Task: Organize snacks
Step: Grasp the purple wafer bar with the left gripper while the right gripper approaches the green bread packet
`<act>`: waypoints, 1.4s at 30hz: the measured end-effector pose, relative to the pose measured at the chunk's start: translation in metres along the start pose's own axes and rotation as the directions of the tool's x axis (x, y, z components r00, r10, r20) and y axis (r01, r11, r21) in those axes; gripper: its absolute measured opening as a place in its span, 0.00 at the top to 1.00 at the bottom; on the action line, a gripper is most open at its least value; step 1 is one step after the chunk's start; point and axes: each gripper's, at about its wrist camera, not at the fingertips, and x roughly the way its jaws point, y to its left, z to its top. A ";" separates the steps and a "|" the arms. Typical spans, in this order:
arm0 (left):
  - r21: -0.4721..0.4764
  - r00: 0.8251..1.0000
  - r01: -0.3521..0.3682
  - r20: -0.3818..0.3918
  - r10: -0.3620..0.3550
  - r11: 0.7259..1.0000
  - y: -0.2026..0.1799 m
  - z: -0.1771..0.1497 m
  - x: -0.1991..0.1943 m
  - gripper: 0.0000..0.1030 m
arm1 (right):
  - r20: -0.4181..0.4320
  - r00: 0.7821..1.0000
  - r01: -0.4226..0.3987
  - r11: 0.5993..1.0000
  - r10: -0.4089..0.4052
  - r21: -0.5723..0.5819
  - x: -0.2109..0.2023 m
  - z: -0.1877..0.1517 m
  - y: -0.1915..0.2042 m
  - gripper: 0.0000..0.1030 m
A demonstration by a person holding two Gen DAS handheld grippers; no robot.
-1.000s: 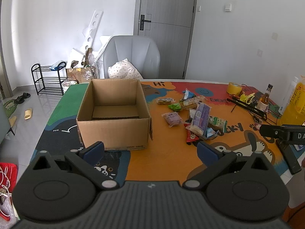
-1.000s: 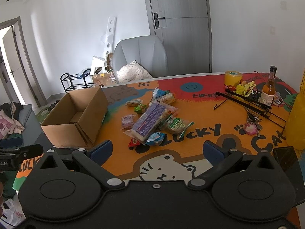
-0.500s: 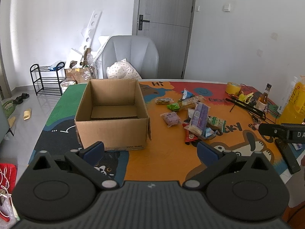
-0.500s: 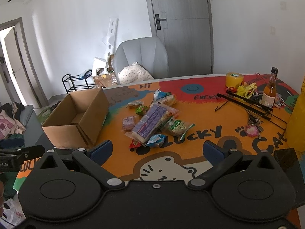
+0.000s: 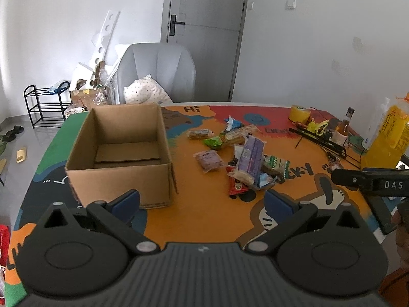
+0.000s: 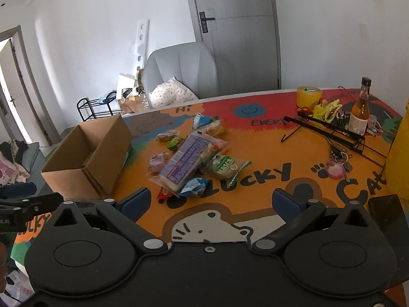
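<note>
An open, empty cardboard box [image 5: 120, 153] stands on the left of the colourful table mat; it also shows in the right wrist view [image 6: 87, 153]. A pile of snack packets [image 5: 245, 153] lies to its right, with a long purple packet [image 6: 185, 161] on top, a green packet [image 6: 226, 166] and a small pink packet [image 5: 208, 160]. My left gripper [image 5: 202, 200] is open and empty, near the front of the box. My right gripper [image 6: 211, 200] is open and empty, in front of the pile.
A brown bottle [image 6: 360, 107], a yellow tape roll [image 6: 308, 97], a black wire rack [image 6: 332, 130], keys [image 6: 334, 168] and a yellow jug [image 5: 388, 138] crowd the table's right side. A grey chair [image 5: 156, 74] stands behind the table.
Both views have shifted slightly, with the box and snacks sitting a little lower in frame. Nothing on the table has moved and both grippers stay open.
</note>
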 end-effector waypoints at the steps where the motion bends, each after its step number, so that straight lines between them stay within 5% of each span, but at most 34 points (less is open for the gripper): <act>1: 0.004 1.000 -0.004 -0.003 0.004 1.000 -0.002 0.001 0.004 0.00 | -0.002 1.000 -0.002 1.000 0.002 0.002 0.003 0.000 -0.002 0.00; 26: -0.029 0.994 0.084 -0.072 -0.086 0.996 -0.023 0.016 0.088 0.00 | -0.068 0.997 -0.026 0.998 0.030 0.065 0.067 0.003 -0.045 0.00; 34: -0.044 0.991 0.104 -0.076 -0.107 0.994 -0.028 0.023 0.113 0.00 | -0.089 0.994 -0.055 0.996 0.061 0.068 0.092 0.007 -0.053 0.14; 42: -0.050 0.988 0.114 -0.095 -0.118 0.992 -0.034 0.029 0.139 0.00 | -0.136 0.985 -0.097 0.990 0.110 0.102 0.122 0.009 -0.061 0.38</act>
